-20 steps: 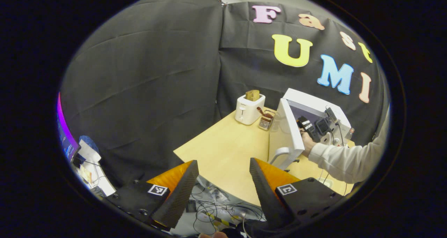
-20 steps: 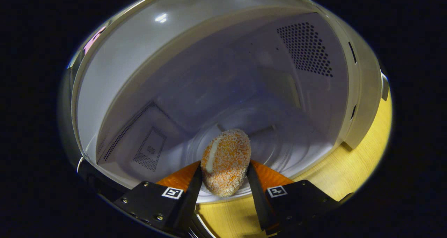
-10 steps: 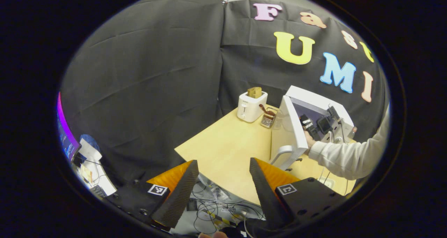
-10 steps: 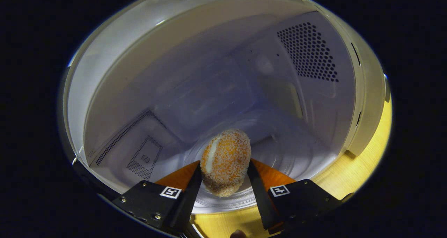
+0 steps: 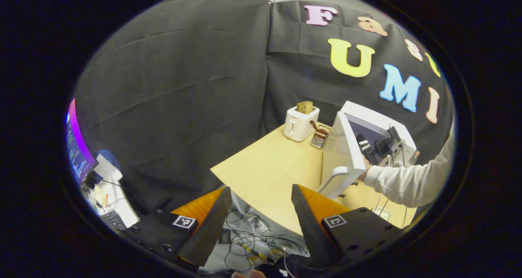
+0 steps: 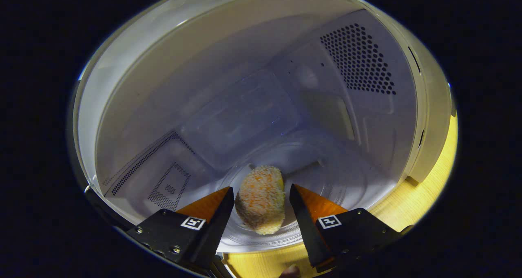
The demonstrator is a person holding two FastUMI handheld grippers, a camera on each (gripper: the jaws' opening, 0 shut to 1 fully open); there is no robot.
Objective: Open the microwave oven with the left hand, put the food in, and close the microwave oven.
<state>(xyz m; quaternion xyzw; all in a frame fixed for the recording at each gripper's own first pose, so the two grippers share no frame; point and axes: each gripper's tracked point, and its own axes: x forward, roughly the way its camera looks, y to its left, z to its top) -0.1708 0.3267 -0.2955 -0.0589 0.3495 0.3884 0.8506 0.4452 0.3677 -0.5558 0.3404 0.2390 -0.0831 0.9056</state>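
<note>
In the right gripper view, a crumbed orange-and-white food ball [image 6: 261, 198] lies on the glass turntable [image 6: 326, 176] inside the white microwave cavity [image 6: 244, 107]. My right gripper [image 6: 261, 206] straddles it, open, with a narrow gap on each side of the ball. In the left gripper view, the microwave [image 5: 379, 119] stands at the table's right with its door [image 5: 350, 147] swung wide and its curved handle [image 5: 334, 178] facing me. The right gripper [image 5: 377, 147] reaches into the cavity, held by a hand in a pale sleeve [image 5: 408, 182]. My left gripper [image 5: 261, 212] hangs open and empty off the table's near corner.
A white toaster [image 5: 301, 123] with bread in it and a small wire holder [image 5: 319, 136] stand at the back of the wooden table [image 5: 269, 168]. Cables lie on the floor below the left gripper. A lit monitor [image 5: 77, 147] stands far left.
The right gripper's fingers have spread apart and let go of the food ball, which dropped and rolled onto the turntable. The left gripper drifted slightly left and away from the table.
</note>
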